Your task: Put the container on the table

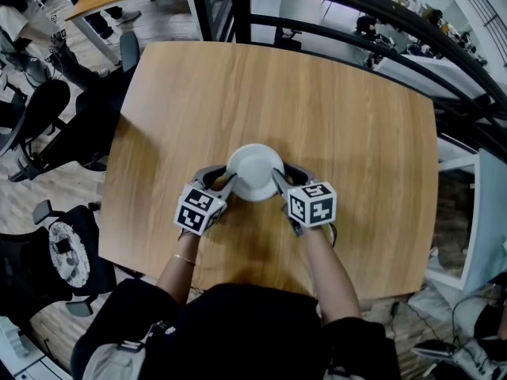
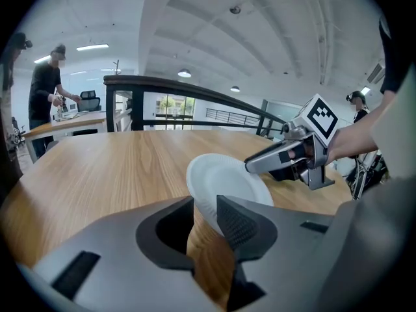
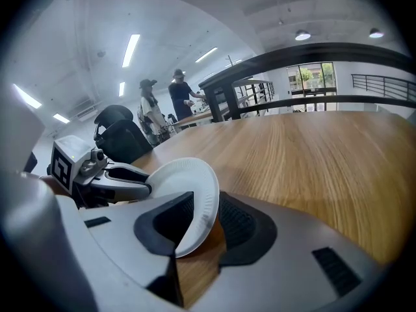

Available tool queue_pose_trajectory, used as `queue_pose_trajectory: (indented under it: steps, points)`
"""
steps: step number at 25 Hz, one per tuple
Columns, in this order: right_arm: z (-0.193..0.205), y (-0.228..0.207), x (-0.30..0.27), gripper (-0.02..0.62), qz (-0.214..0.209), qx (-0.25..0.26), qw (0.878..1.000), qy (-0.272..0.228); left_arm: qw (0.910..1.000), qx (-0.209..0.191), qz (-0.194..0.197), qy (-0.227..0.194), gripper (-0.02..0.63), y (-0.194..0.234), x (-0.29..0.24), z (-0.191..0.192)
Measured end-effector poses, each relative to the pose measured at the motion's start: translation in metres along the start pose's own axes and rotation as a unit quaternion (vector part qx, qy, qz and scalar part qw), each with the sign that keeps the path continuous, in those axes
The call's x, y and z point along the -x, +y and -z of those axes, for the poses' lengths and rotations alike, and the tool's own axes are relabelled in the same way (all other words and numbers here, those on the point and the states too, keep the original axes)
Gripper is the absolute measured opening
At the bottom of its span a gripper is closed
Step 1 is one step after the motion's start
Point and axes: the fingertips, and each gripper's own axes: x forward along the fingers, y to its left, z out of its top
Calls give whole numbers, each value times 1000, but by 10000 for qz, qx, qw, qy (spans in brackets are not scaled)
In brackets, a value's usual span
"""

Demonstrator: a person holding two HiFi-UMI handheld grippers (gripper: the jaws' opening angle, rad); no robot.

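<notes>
A white paper plate (image 1: 254,171) lies on the round-cornered wooden table (image 1: 333,93), a little nearer the front edge than the middle. My left gripper (image 1: 224,182) is at its left rim and my right gripper (image 1: 279,179) at its right rim. In the left gripper view the plate (image 2: 224,187) has its rim between the jaws of the left gripper (image 2: 207,216), against the right-hand pad with a gap on the other side. In the right gripper view the plate's (image 3: 185,187) rim stands loose between the wide jaws of the right gripper (image 3: 205,216). Both grippers are open.
Black office chairs (image 1: 47,109) stand on the floor to the table's left. A black railing (image 1: 356,6) runs behind the far edge. People (image 2: 45,90) stand at a distant desk. The front table edge is close under my forearms.
</notes>
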Motion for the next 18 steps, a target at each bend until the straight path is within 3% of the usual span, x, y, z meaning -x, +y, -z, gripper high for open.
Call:
queue_pose_trajectory:
  steps: [11, 18]
  points:
    - [0, -1, 2, 126, 22, -101, 9999, -25, 9986, -368, -174, 339, 114, 1, -2, 7]
    - [0, -4, 4, 126, 80, -140, 9999, -21, 9984, -333, -272, 375, 128, 5, -1, 8]
